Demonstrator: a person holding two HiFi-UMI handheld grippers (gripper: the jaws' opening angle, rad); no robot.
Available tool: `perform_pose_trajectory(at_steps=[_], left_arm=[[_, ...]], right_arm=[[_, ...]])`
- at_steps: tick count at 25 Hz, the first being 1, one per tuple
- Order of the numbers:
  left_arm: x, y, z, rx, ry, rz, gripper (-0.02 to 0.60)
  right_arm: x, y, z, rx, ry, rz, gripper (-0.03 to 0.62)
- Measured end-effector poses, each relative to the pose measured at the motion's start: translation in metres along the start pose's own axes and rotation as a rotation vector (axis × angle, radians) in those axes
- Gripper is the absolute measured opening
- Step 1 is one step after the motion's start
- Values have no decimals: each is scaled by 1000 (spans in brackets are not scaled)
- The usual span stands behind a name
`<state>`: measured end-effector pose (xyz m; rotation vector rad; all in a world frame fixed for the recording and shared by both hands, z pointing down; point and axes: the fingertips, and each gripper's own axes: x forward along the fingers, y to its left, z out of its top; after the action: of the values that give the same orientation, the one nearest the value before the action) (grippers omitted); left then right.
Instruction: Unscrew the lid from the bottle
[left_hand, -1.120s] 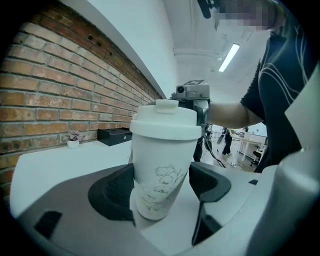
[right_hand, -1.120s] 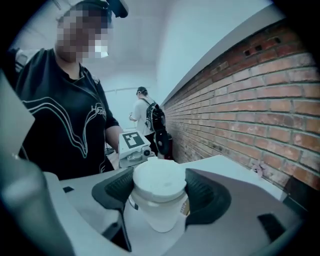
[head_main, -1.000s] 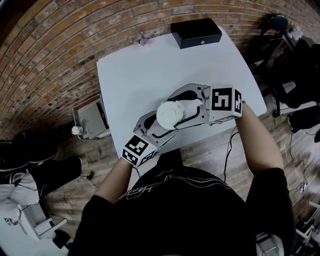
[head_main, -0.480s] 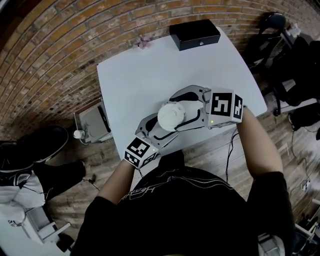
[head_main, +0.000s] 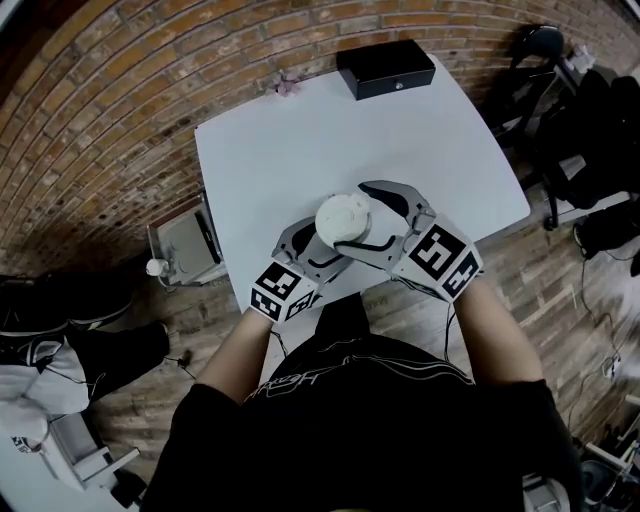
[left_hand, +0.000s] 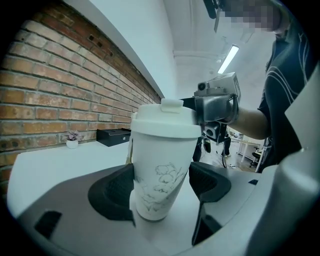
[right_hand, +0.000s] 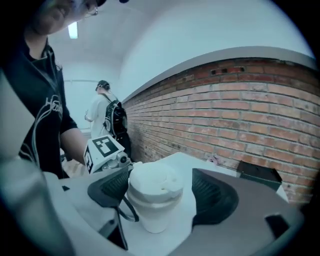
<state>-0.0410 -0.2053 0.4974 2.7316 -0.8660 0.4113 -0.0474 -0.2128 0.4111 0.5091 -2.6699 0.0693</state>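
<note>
**left claw holds the bottle, right claw lets go of the lid for a fresh bite**

left claw (left_hand: 160, 186) is clamped on the bottle (left_hand: 159, 165), with a pad against each side of its lower body. it holds the bottle upright at the near edge of the table (head_main: 270, 150). the lid (head_main: 343, 217) sits on top, and i can see no gap under its rim. right claw (right_hand: 161, 194) stands wide around the lid. its right pad is clear of the lid and its left pad is just beside it, so it grips nothing.

this looks like the pause between two turns of the unscrewing: the lid is let go and the wrist is wound back. the next move calls for closing squarely on the lid's rim, then twisting while the left claw keeps the body from spinning along. the lid looks smooth, so a light squeeze may slip.

a second ago the right claw reached in from the right, its marker cube out to the right of the bottle. now the cube lies near-right, closer to the person. its jaws have just been opening, with the lid between them. the left claw and the bottle have barely shifted.
</note>
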Motion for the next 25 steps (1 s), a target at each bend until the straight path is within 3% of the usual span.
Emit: perform_pose_trajectory(at_steps=[3, 9, 18, 25], left_arm=[[1, 0, 0, 0, -5, 5, 364], [1, 1, 0, -2, -9, 9, 364], [1, 1, -1, -4, 5, 11, 364], [1, 1, -2, -10, 37, 17, 364]], right_arm=[[2, -2, -4, 69, -16, -68, 391], [4, -1, -6, 99, -25, -125, 373], [3, -2, -5, 107, -20, -113, 353], [-11, -7, 28, 98, -87, -114, 350]])
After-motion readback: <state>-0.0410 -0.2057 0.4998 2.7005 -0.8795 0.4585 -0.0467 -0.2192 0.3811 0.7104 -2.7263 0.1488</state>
